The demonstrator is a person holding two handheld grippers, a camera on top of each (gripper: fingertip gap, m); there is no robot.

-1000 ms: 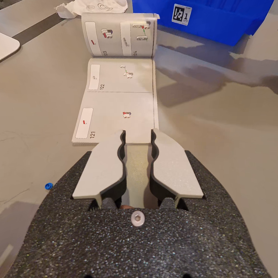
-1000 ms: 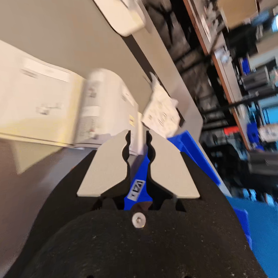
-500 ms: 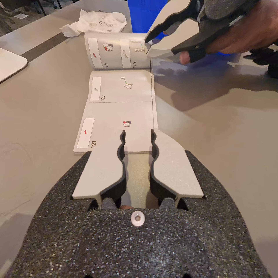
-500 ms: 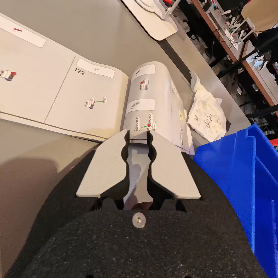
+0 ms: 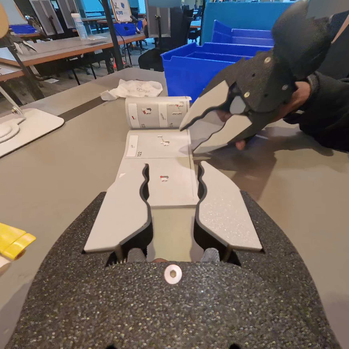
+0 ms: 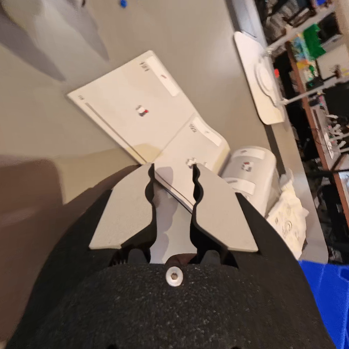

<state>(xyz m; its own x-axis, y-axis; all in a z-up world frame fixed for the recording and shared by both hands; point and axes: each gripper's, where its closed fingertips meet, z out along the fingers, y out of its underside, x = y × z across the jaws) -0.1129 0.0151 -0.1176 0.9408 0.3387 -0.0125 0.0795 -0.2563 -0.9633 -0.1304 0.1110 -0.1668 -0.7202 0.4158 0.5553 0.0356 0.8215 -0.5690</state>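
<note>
Flat on the grey table (image 5: 56,170) lies an open instruction booklet (image 5: 160,188), far pages curled up before a blue bin (image 5: 188,75). Left gripper (image 5: 172,168) hovers over its near edge, fingers wide and empty. Right gripper (image 5: 188,139) straddles its right edge, fingers parted, gripping nothing.

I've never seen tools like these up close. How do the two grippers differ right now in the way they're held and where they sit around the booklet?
The left gripper lies level, fingers side by side, over the booklet's near end; the right gripper is turned on its side, one finger above the other, at the booklet's right edge. The left's jaws gape wider than the right's. Both are open, hold nothing, and have grey fingers on black bodies.
</note>
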